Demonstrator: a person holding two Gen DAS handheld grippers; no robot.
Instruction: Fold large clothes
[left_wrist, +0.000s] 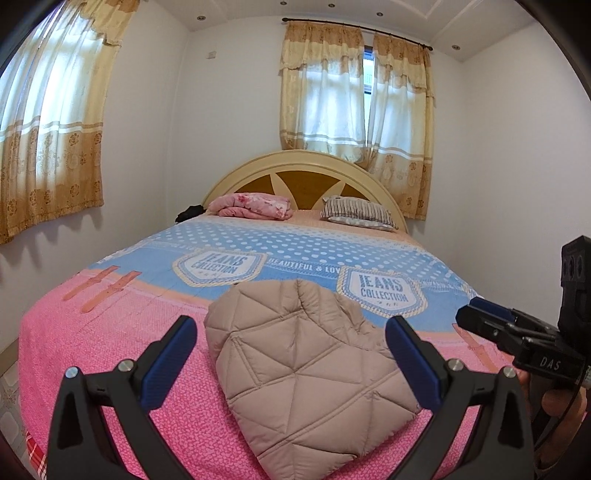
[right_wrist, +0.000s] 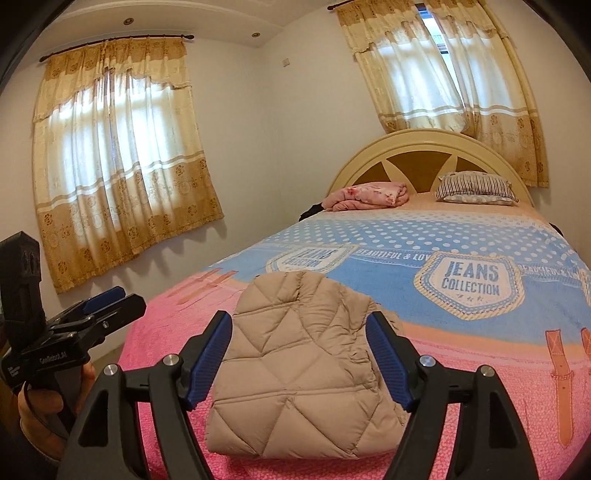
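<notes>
While our left gripper (left_wrist: 291, 354) and right gripper (right_wrist: 299, 354) hover with jaws spread, empty, the folded quilted jacket (left_wrist: 299, 373) lies on the bedspread (left_wrist: 110, 332) below the headboard (left_wrist: 306, 166); only the right view shows buckle straps (right_wrist: 561, 373) beside it.

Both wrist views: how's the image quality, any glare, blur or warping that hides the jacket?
Left wrist view: sharp and evenly daylit; the curtains glow bright but cast no glare on the folded jacket; fisheye bends the walls and bed edges, with dark corners. Right wrist view: equally sharp; the jacket is clear between the open fingers, with only soft shadows at its edges.
</notes>
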